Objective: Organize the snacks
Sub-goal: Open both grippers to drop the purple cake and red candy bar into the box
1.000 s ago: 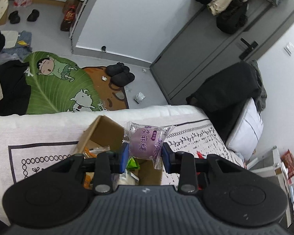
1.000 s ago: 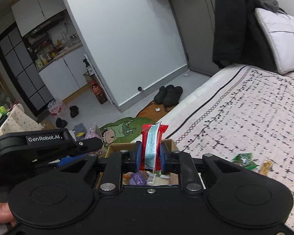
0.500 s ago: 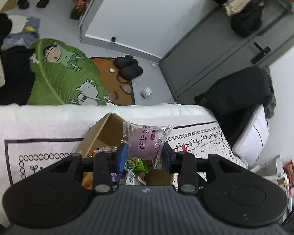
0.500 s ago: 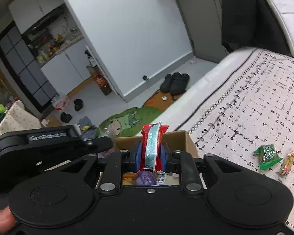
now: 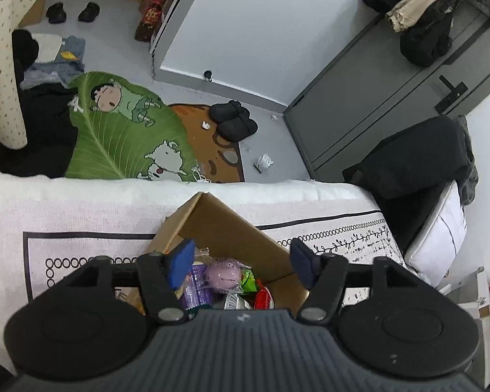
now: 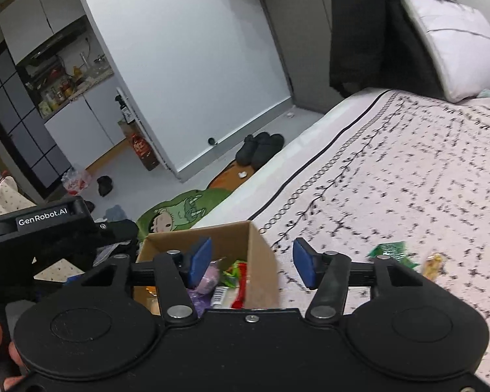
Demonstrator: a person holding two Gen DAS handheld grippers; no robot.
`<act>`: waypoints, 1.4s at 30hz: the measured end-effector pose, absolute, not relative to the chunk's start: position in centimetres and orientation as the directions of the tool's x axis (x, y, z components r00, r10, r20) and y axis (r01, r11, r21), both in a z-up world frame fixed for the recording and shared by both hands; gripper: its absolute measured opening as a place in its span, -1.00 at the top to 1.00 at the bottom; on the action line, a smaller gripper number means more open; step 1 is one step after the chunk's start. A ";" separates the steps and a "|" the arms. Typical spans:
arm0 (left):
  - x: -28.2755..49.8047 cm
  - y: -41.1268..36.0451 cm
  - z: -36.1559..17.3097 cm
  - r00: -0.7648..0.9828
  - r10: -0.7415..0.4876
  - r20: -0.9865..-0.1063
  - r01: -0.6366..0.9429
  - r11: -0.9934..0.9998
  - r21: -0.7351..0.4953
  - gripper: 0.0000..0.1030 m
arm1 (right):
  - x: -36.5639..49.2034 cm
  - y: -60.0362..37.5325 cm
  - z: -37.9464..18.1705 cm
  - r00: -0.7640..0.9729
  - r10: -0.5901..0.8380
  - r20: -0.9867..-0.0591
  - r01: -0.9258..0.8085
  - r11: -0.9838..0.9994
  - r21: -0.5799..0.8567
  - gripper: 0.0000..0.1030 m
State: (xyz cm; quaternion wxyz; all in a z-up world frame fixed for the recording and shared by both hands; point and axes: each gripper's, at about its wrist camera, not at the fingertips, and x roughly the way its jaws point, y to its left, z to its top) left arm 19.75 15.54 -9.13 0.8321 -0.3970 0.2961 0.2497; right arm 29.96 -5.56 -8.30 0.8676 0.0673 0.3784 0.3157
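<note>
A brown cardboard box [image 5: 232, 228] stands on the bed and holds several snack packets. The purple packet [image 5: 223, 272] lies inside it, beside a green one and the red packet [image 5: 263, 295]. My left gripper [image 5: 240, 263] is open and empty just above the box. In the right wrist view the box [image 6: 254, 248] shows the purple packet [image 6: 207, 279] and the red packet [image 6: 240, 289] inside. My right gripper [image 6: 251, 263] is open and empty over the box's right wall. The left gripper's black body [image 6: 45, 238] is at the left of that view.
A green packet [image 6: 390, 251] and a yellow-orange packet [image 6: 432, 263] lie on the patterned bedspread [image 6: 424, 170] right of the box. A pillow [image 6: 450, 39] is at the head of the bed. The bed's edge drops to a floor with a green mat [image 5: 121, 137] and black slippers [image 5: 233, 121].
Both grippers have opened. The purple packet dropped from the left gripper and the red packet from the right gripper; both now lie in the box.
</note>
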 end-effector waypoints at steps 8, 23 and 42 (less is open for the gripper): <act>20.4 13.7 -8.3 0.705 0.189 -0.684 -0.631 0.608 -0.482 -0.50 | 30.3 -8.2 -7.9 0.566 0.560 -0.605 -0.479 0.820 0.312 -0.48; 22.0 10.0 -8.2 0.702 0.169 -0.692 -0.571 0.714 -0.404 -0.78 | 31.2 -13.4 -8.9 0.627 0.487 -0.608 -0.406 0.870 0.278 -0.93; 24.3 4.5 -9.0 0.745 0.108 -0.659 -0.424 0.838 -0.342 -0.83 | 33.6 -18.1 -15.4 0.614 0.471 -0.633 -0.355 0.882 0.311 -0.89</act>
